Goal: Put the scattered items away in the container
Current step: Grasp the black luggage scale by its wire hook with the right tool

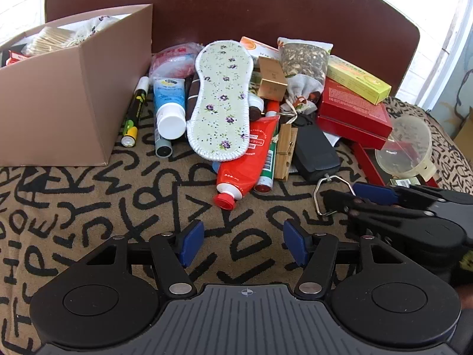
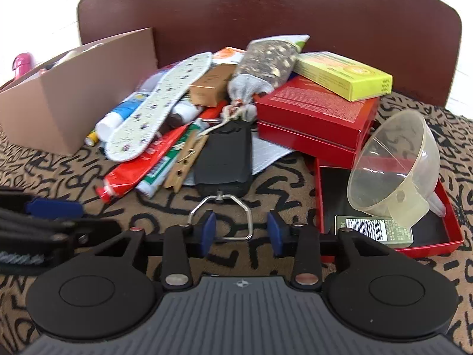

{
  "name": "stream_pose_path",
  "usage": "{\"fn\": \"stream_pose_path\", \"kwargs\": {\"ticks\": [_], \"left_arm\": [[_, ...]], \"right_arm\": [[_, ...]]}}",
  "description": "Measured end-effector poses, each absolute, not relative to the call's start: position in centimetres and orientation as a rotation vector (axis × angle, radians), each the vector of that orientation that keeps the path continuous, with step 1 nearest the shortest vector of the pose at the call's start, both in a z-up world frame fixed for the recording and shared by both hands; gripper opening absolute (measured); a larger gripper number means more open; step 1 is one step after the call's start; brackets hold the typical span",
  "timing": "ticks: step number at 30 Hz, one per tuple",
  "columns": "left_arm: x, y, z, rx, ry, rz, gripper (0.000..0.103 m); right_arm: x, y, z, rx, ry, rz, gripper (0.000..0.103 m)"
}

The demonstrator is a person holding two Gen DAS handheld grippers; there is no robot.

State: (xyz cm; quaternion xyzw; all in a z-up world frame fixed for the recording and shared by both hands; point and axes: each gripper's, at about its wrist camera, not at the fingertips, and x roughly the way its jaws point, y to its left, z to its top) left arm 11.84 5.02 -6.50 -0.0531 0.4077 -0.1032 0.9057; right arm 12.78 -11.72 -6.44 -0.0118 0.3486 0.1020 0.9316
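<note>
A tan cardboard box (image 1: 59, 94) stands at the left, holding several items; it also shows in the right wrist view (image 2: 59, 97). Beside it lies a heap: a floral insole (image 1: 220, 100), a red tube (image 1: 248, 159), a blue-white tube (image 1: 169, 103), a wooden clothespin (image 1: 285, 153), a black hanging scale (image 2: 224, 156) with a metal hook (image 2: 220, 217). My left gripper (image 1: 243, 244) is open and empty over the cloth, short of the red tube. My right gripper (image 2: 241, 232) is open, its pads on either side of the scale's hook.
Stacked red boxes (image 2: 313, 118) with a yellow-green box (image 2: 343, 75) on top sit at the right. A clear funnel (image 2: 393, 162) rests in an open red tray (image 2: 449, 207). A seed sachet (image 2: 266, 59) lies behind. A dark headboard (image 2: 266, 9) backs the patterned cloth.
</note>
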Motion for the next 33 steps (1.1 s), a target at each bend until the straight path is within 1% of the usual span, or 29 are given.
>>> {"fn": "stream_pose_path", "kwargs": {"ticks": [2,3,4,9,14,18,20,23,33], "left_arm": [[11.8,5.2,-6.5,-0.119,0.847,-0.220,0.073],[11.7,5.3,-6.4,-0.129,0.849,-0.221,0.073],[11.6,5.5,-6.4,-0.139,0.852,-0.223,0.073],[10.8,5.8,-6.3,-0.158,0.861,-0.222,0.074],[9.6,5.6,-6.1,-0.173,0.872,-0.231,0.082],[8.4,4.9,-5.8,-0.176,0.884,-0.261,0.083],[7.9,4.3,-5.8,-0.176,0.889,-0.278,0.086],[7.7,3.2,-5.8,-0.173,0.898,-0.304,0.088],[11.9,-1.0,-6.8,-0.097,0.937,-0.339,0.090]], "right_arm": [[13.1,-12.0,-6.6,0.005,0.710,0.199,0.033],[13.1,-12.1,-6.6,0.011,0.710,0.201,0.018],[13.0,-12.0,-6.5,0.013,0.716,0.216,0.006],[10.7,-11.0,-6.3,-0.062,0.732,0.304,0.005],[7.3,-11.3,-6.0,-0.051,0.750,0.356,0.005],[4.5,-11.8,-5.7,-0.051,0.755,0.403,0.005],[3.2,-12.2,-5.6,-0.048,0.763,0.425,0.005],[1.5,-12.7,-5.6,-0.057,0.767,0.441,0.005],[0.3,-13.5,-5.6,-0.025,0.767,0.441,0.006]]}}
